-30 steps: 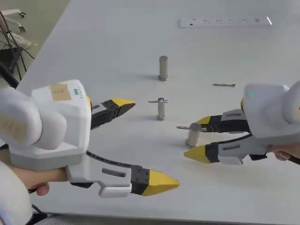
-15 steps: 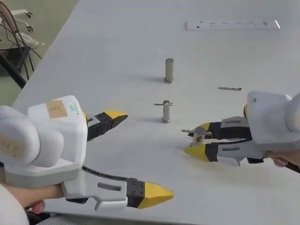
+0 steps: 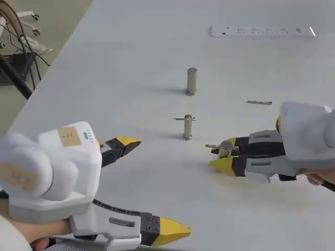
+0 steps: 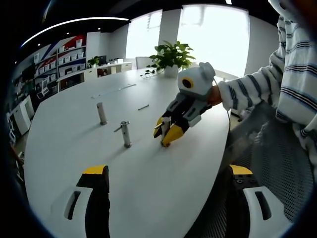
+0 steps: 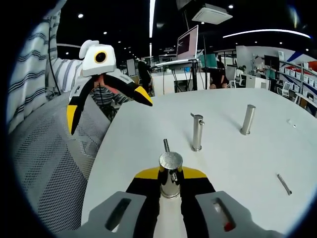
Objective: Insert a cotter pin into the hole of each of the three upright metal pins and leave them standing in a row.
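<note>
Cotter pin (image 5: 166, 145) through held metal pin (image 5: 170, 168)

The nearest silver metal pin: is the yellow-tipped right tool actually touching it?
Touching. The right gripper view shows the right tool closed on the silver metal pin, yellow jaws against both sides.

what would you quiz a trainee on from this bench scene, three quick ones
1. True or false: the loose cotter pin sits through the far metal pin.
2. What do the right tongs grip? A the middle metal pin; B the near metal pin; C the power strip.
3. Fill in: the left tongs stand ___.
Key: 1 false; 2 B; 3 open.
</note>
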### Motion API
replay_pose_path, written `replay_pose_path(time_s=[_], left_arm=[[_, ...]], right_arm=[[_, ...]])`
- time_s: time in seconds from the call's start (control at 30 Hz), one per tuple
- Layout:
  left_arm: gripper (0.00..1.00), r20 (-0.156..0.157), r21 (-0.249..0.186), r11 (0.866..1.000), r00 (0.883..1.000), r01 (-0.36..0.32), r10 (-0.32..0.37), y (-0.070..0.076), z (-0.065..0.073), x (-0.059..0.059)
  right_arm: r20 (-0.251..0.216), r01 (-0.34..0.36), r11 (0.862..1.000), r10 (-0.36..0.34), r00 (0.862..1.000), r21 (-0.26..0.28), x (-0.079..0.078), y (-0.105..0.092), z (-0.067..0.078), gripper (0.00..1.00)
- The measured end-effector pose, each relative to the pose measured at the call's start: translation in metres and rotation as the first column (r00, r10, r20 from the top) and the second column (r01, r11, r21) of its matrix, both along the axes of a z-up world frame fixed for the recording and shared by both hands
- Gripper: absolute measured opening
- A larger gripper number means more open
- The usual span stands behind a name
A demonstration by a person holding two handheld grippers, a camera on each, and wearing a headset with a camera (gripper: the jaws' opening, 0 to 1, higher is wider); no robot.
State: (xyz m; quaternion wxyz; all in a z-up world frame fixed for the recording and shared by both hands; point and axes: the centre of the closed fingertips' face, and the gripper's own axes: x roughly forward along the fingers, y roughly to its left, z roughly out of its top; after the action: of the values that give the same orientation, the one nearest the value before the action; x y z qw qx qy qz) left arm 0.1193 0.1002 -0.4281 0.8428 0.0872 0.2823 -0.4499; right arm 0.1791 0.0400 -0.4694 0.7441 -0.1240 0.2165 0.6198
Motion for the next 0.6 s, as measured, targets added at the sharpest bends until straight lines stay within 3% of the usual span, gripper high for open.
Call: replay_pose_path(time_s=[0.27, 0.6], left_arm=[[0.97, -0.002, 0.006, 1.000, 1.000, -0.021, 0.021, 0.006, -0.003, -0.001], [0.97, -0.005, 0.015, 0.999, 0.999, -0.036, 0.036, 0.011, -0.005, -0.003]], right_arm=[[0.028, -0.034, 0.999, 0.034, 0.999, -0.013, 0.002, -0.002, 0.002, 0.09], [0.063, -0.018, 1.000, 0.019, 0.998, -0.013, 0.032, -0.012, 0.015, 0.09]])
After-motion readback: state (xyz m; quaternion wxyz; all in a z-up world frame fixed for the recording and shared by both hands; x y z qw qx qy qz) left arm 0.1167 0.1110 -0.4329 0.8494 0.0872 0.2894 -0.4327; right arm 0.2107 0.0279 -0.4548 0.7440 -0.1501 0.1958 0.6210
